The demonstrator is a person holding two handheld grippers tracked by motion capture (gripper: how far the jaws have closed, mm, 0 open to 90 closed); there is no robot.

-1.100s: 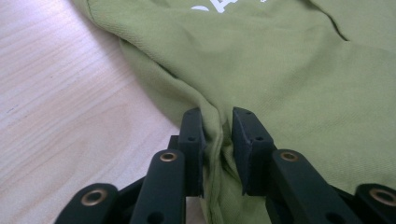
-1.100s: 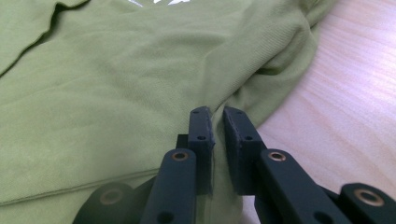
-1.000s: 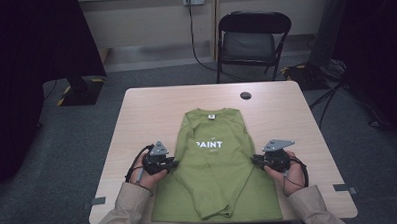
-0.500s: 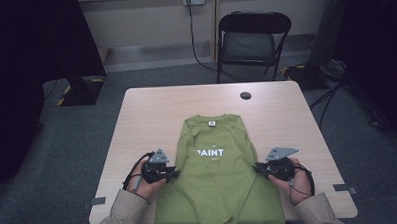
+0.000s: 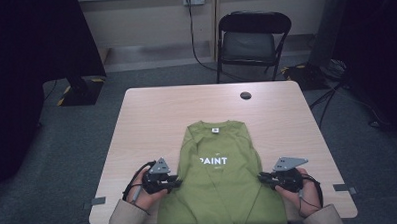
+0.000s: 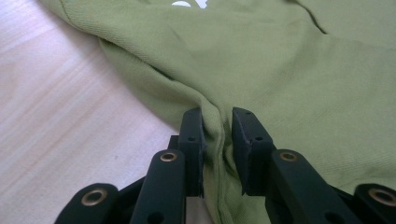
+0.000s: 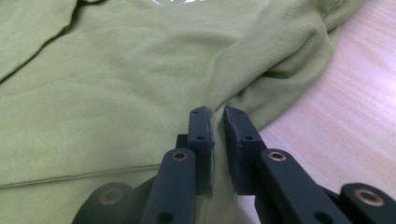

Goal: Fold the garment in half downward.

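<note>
A green shirt with white lettering lies on the wooden table, collar away from me, its lower part hanging over the near edge. My left gripper grips the shirt's left edge; in the left gripper view its jaws pinch a fold of green cloth. At the shirt's right edge my right gripper is shut on a fold of the same shirt. Both hands hold the grippers low over the table's front.
A small dark round object lies near the table's far edge. A black folding chair stands behind the table. Bare tabletop stretches on both sides of the shirt and beyond its collar.
Both grippers have drawn back toward the table's near edge, pulling the shirt with them; more of its hem now hangs over the front.
</note>
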